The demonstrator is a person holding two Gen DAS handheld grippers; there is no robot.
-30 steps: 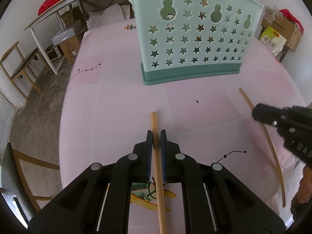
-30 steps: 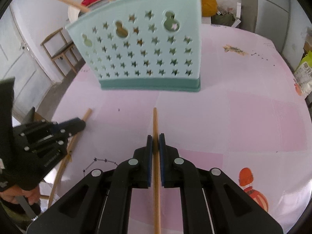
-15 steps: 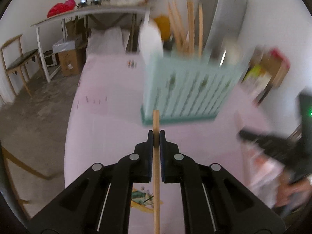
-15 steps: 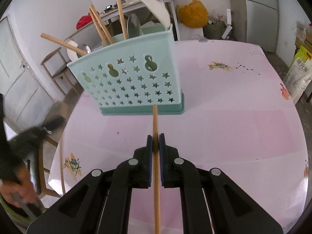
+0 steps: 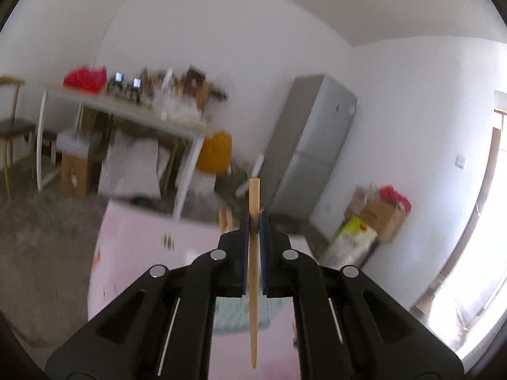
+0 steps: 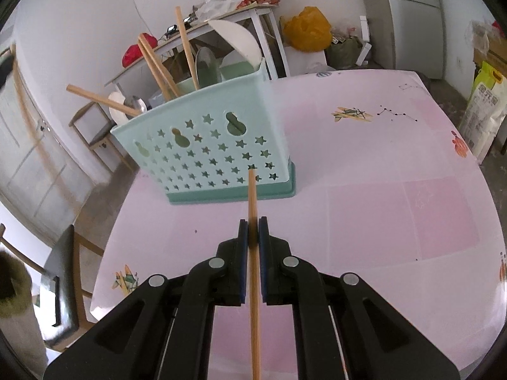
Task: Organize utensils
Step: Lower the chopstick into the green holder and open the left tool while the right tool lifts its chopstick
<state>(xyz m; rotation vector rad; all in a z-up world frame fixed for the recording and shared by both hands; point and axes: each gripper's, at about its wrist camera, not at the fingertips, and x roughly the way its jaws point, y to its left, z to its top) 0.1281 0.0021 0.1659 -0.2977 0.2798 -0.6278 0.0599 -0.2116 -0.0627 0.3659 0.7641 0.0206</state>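
My left gripper (image 5: 253,218) is shut on a wooden chopstick (image 5: 253,285), raised high and tilted up toward the room; the mint utensil basket (image 5: 240,318) shows only as a blurred patch below the fingers. My right gripper (image 6: 253,221) is shut on another wooden chopstick (image 6: 253,202), held above the pink table (image 6: 380,190), its tip pointing at the mint star-patterned basket (image 6: 209,155). The basket holds several chopsticks (image 6: 158,66), a spoon (image 6: 206,66) and a white ladle (image 6: 237,41).
A chair (image 6: 69,278) stands at the table's left edge. Behind are a cluttered white side table (image 5: 126,117), a grey fridge (image 5: 313,145), a yellow bag (image 6: 307,28) and boxes (image 5: 380,215). A blurred chopstick (image 6: 31,120) shows at the far left of the right wrist view.
My left gripper has swung up with its chopstick, from facing the basket to facing the room. My right gripper has lifted and drawn back with its chopstick; the basket looks smaller.
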